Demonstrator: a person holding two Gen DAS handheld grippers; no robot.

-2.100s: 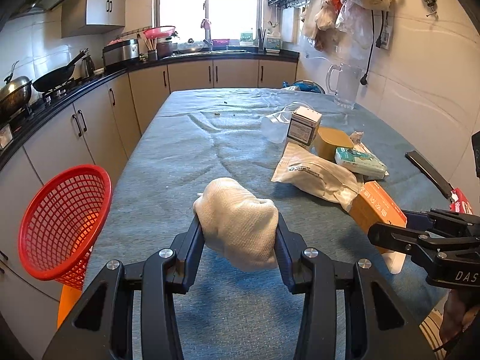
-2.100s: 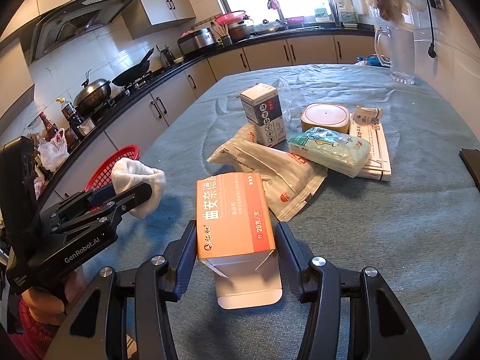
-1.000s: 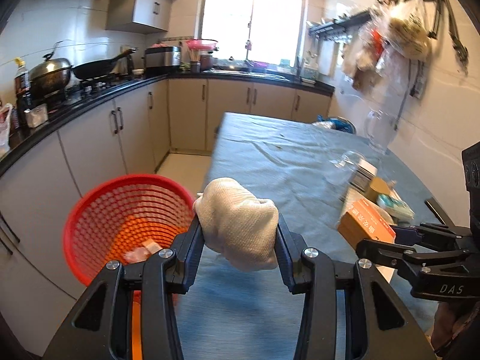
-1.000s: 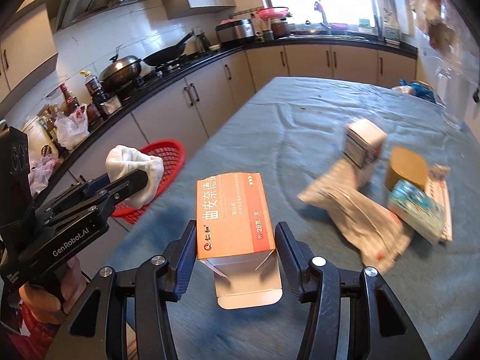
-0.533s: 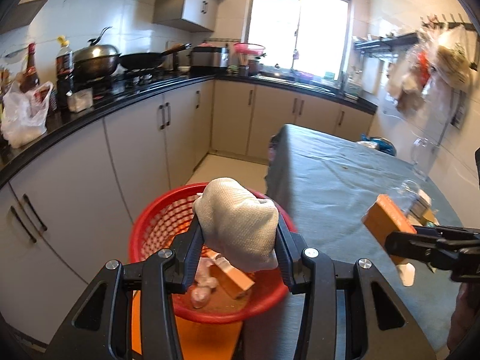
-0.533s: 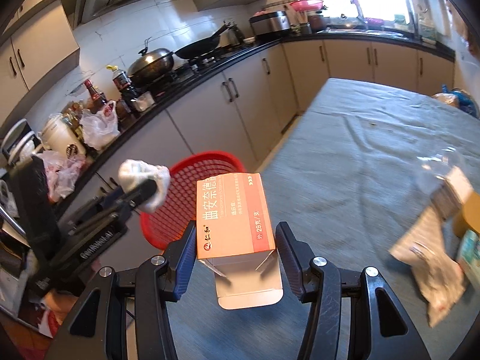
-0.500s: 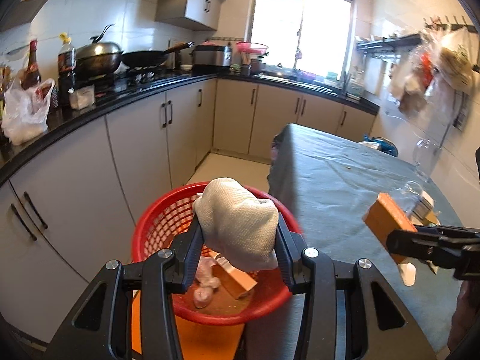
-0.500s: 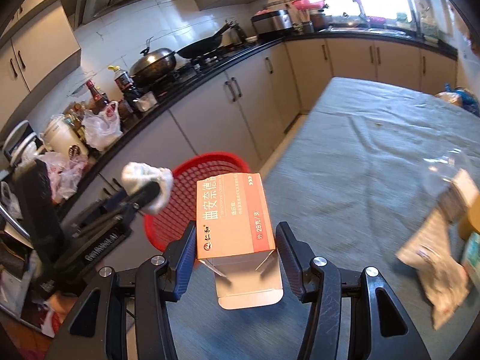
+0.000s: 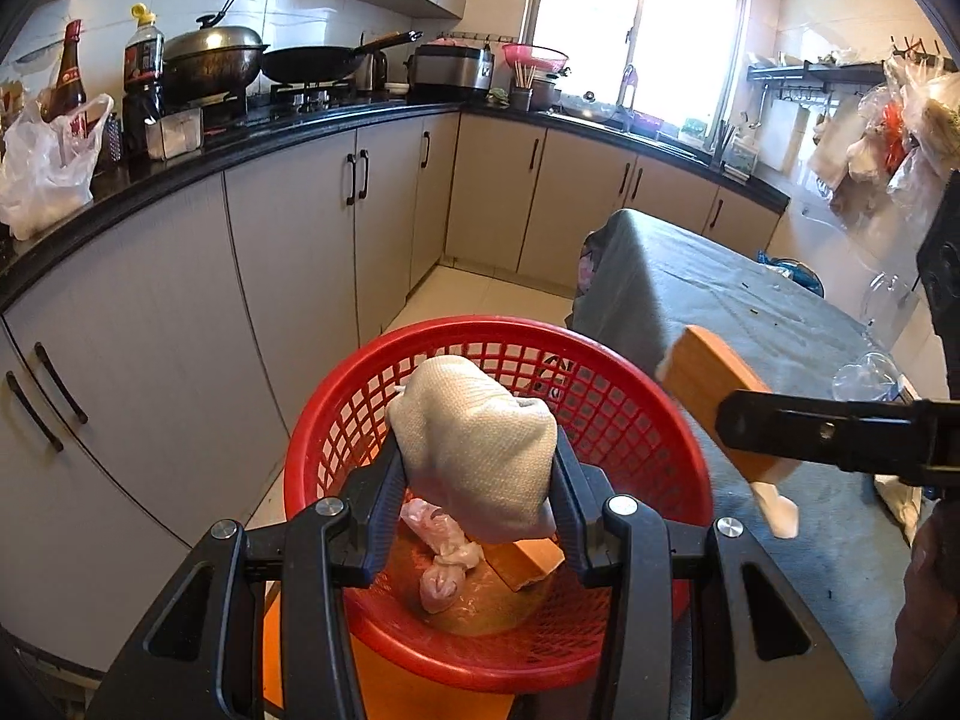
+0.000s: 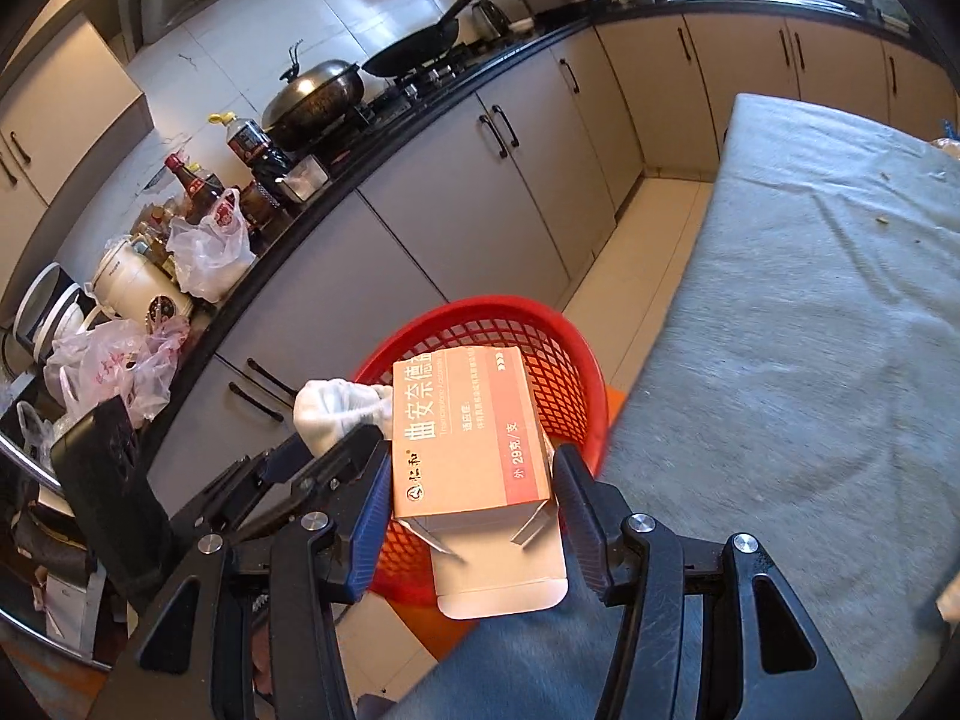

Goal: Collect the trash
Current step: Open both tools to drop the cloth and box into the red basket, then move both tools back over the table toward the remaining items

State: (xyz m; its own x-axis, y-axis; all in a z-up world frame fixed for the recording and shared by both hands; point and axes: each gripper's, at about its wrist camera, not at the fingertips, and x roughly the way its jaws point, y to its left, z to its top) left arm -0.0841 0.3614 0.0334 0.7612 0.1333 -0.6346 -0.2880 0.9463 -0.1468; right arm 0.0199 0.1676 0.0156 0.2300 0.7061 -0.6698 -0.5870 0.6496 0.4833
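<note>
My left gripper is shut on a white crumpled cloth wad and hangs right over the red mesh basket. In the basket lie a pink knotted bag and an orange carton. My right gripper is shut on an orange medicine box with an open white flap, held above the basket's near rim. The left wrist view has the same box at the basket's right edge. In the right wrist view the cloth wad sits just left of the box.
The basket rests on an orange stool between the grey cabinets and the table with its blue-grey cloth. The black counter carries pans, bottles and plastic bags. A clear bottle lies on the table.
Both grippers swung left off the table toward the basket. The cloth wad now hangs over the basket's middle, and the orange box has come up to its rim beside the cloth.
</note>
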